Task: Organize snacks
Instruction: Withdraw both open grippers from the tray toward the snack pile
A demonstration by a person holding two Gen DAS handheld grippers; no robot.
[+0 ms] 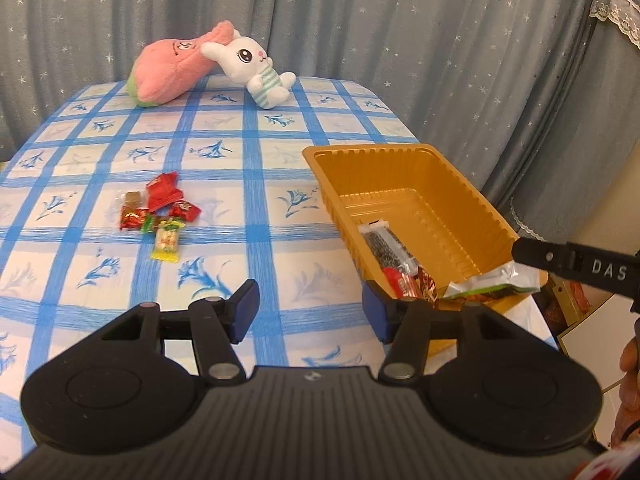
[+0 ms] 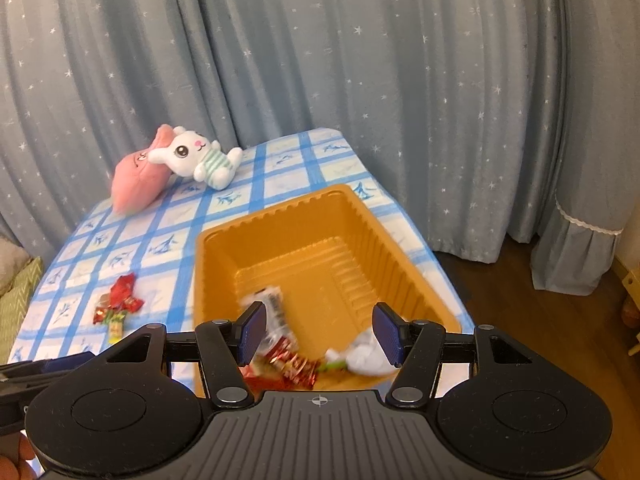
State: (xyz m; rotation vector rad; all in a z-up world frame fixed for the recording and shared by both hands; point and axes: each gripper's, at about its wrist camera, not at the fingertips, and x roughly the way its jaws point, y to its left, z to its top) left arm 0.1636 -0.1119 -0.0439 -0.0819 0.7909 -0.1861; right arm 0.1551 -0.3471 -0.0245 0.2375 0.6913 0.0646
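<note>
A gold plastic tray [image 1: 440,184] [image 2: 320,216] stands on the right of the blue-checked table. Inside it lie a dark seaweed bar [image 1: 386,246] [image 2: 276,308], red wrapped sweets [image 1: 408,282] [image 2: 292,364] and a silver-and-green packet [image 1: 496,280] [image 2: 364,354]. A small heap of loose snacks [image 1: 160,212] [image 2: 118,304] sits on the cloth left of the tray. My left gripper [image 1: 310,312] hovers open over the table at the tray's near left corner, nothing between its blue pads. My right gripper [image 2: 320,334] hangs open above the tray's near end, empty.
A pink plush [image 1: 172,68] [image 2: 136,180] and a white rabbit toy [image 1: 256,68] [image 2: 196,158] lie at the table's far end. Star-print curtains [image 1: 400,40] hang behind. Wooden floor [image 2: 540,320] shows past the table's right edge. A hand [image 1: 630,384] holds the right gripper.
</note>
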